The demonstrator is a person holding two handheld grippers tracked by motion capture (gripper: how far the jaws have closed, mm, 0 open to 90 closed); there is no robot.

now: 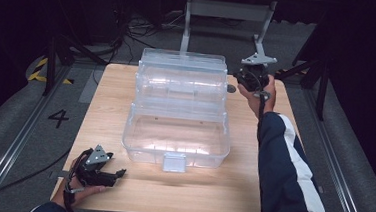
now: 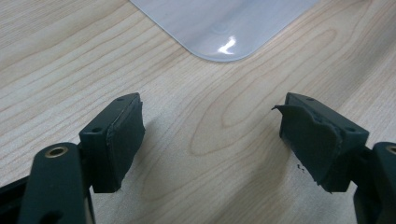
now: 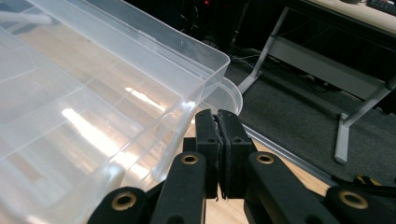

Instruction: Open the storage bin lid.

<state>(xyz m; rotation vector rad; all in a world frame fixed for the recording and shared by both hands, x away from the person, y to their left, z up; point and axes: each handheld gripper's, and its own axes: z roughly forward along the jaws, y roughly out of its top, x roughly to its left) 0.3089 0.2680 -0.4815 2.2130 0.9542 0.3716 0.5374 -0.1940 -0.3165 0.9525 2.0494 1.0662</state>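
The clear plastic box (image 1: pixel 177 130) sits mid-counter, its tiered trays fanned open toward the far edge. My right gripper (image 1: pixel 245 80) is at the box's far right corner, jaws pressed together with nothing between them, just beside the upper tray's (image 3: pixel 140 70) rim, probably to nudge or steady it. My left gripper (image 1: pixel 113 173) rests near the counter's (image 1: pixel 106 105) near-left corner, jaws wide apart and empty, well clear so the box stays free to move.
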